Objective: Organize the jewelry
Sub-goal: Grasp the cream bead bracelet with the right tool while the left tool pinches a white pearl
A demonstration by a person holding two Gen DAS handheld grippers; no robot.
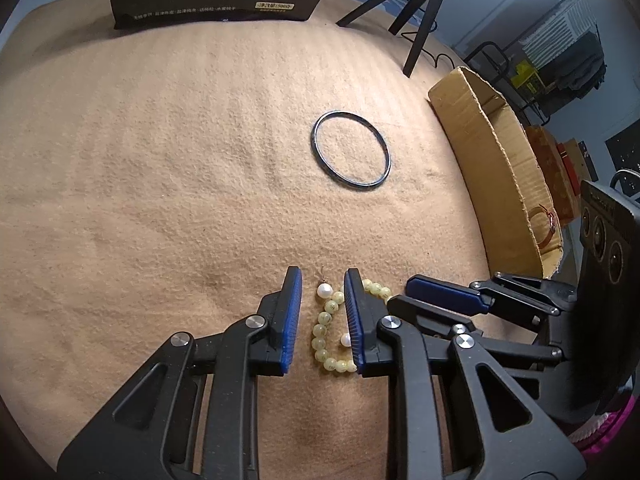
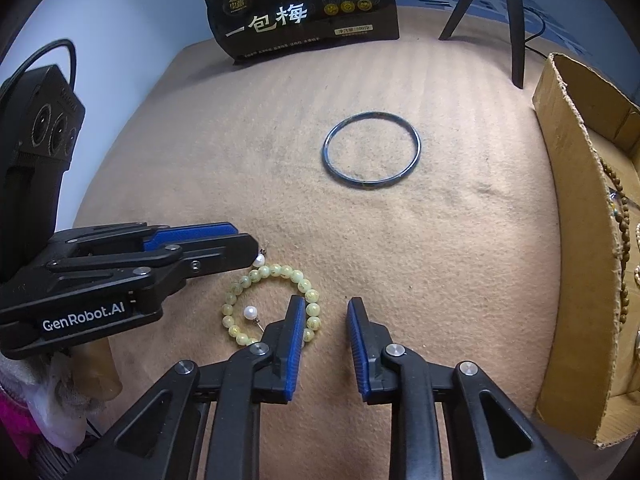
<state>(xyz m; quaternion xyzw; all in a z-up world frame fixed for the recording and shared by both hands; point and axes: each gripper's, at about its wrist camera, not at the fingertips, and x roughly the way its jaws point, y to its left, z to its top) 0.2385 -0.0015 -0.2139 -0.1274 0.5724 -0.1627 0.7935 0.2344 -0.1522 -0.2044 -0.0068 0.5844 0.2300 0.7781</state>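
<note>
1. Left claw (image 1: 322,312): jaws apart, straddling the left arc of the pale-green beaded bracelet (image 2: 272,304), gripping nothing.
2. Bracelet lies flat on the tan felt-covered desk (image 1: 160,160). One white pearl earring (image 2: 250,313) rests inside its loop; a second pearl earring (image 2: 260,259) touches its outer edge.
3. Right claw (image 2: 322,336): jaws apart, empty, left finger over the bracelet's right side.
4. Dark thin metal bangle (image 2: 372,151) lies beyond the bracelet, well apart.
5. Brown cardboard box (image 2: 576,200), right of the bracelet, holds brown beads.
</note>
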